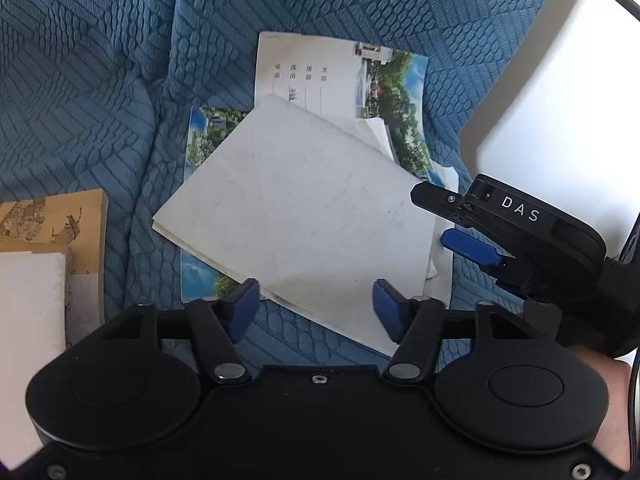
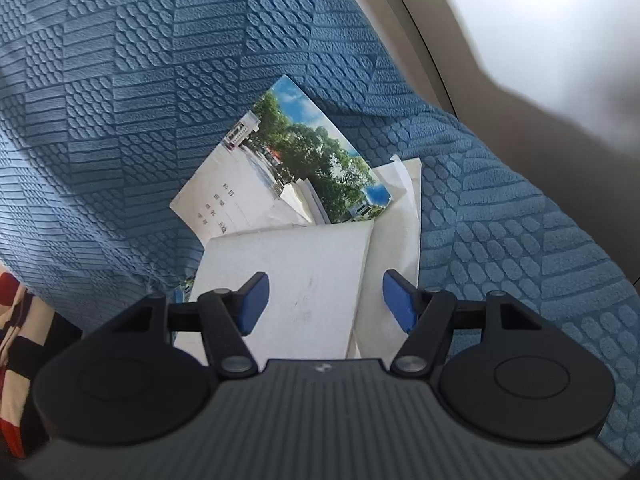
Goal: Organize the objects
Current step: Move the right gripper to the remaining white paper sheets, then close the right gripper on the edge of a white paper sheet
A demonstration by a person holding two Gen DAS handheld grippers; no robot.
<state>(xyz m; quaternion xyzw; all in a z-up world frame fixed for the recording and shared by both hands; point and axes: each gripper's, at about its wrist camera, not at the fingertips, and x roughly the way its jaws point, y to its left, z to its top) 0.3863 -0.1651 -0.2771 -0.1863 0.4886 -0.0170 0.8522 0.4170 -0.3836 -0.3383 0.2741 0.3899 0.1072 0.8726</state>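
Observation:
A loose pile of booklets lies on a blue textured sofa cover. On top is a plain white booklet, skewed. Under it sits a booklet with a photo of trees and sky on its cover. My left gripper hovers open over the white booklet's near edge, pads apart and off the paper. My right gripper comes in from the right at the pile's right edge. In the right wrist view it stands open above the white booklet, with the photo booklet beyond.
A brown book with insect drawings and a white book lie at the left. A pale wall or armrest borders the sofa on the right. A red, white and black checked cloth shows at the lower left.

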